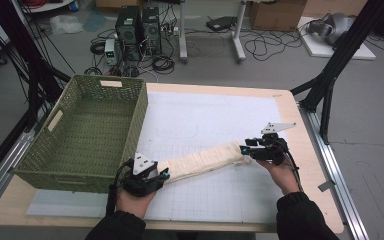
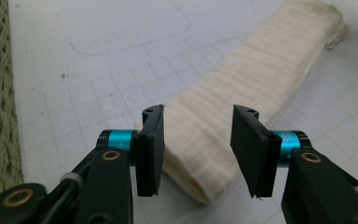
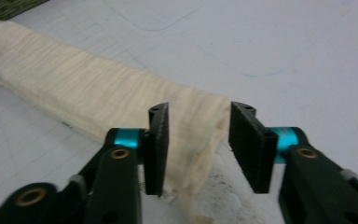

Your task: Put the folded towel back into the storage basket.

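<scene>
While the folded cloth (image 1: 207, 161) lies flat on the mat (image 1: 220, 115), left gripper (image 1: 163, 174) at its eight o'clock end and right gripper (image 1: 245, 148) at its two o'clock end stand part open, pads clear, holding nothing.

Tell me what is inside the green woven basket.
Nothing shows inside the green woven basket: its woven floor is bare as far as the high view reaches. The near wall hides the strip of floor right behind it. The folded cream cloth lies outside, on the table mat.
</scene>
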`<state>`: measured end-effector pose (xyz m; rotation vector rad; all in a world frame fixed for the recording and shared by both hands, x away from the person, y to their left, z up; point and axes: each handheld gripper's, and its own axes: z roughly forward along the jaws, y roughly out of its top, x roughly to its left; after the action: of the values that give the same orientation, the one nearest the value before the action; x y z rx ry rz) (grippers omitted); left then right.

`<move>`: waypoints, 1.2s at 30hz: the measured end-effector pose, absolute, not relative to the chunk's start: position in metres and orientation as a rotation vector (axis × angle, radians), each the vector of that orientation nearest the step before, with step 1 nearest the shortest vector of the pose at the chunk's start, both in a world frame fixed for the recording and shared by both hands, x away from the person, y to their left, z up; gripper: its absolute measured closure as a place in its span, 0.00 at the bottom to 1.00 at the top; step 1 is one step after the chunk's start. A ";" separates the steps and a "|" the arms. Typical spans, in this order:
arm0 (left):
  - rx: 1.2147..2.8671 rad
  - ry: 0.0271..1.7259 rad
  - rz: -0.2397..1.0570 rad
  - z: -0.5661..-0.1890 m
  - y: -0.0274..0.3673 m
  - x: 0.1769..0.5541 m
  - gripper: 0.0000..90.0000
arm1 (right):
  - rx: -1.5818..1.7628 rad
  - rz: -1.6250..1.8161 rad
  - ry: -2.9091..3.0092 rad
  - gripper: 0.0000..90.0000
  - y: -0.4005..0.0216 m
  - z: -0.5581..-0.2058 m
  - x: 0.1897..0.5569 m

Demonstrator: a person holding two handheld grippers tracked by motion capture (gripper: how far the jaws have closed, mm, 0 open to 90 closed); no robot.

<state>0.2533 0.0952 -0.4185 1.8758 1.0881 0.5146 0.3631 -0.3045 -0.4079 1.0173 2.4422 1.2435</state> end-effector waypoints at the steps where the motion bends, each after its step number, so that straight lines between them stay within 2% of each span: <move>1: 1.895 1.076 0.525 -0.418 0.093 0.255 0.66 | 0.994 1.242 2.453 0.73 -0.301 -0.408 0.362; 2: 1.904 1.063 0.521 -0.419 0.092 0.257 0.71 | 0.971 1.241 2.470 0.78 -0.299 -0.409 0.361; 5: 1.953 1.061 0.507 -0.426 0.085 0.267 0.88 | 0.946 1.226 2.519 0.82 -0.291 -0.416 0.361; 14: 2.028 1.046 0.486 -0.446 0.085 0.275 0.86 | 1.000 1.095 2.560 0.77 -0.293 -0.436 0.363; 25: 2.063 0.848 0.454 -0.415 0.061 0.296 0.65 | 1.052 1.164 2.478 0.65 -0.299 -0.435 0.355; 32: 2.106 0.733 0.357 -0.403 0.031 0.320 0.54 | 1.066 1.181 2.467 0.65 -0.300 -0.436 0.354; 36: 2.159 0.647 0.311 -0.399 0.011 0.332 0.51 | 1.075 1.186 2.471 0.65 -0.299 -0.436 0.353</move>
<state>0.3325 0.0112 -0.3989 2.1594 0.6475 0.3108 0.3534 -0.2986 -0.4365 1.0750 2.4706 1.1861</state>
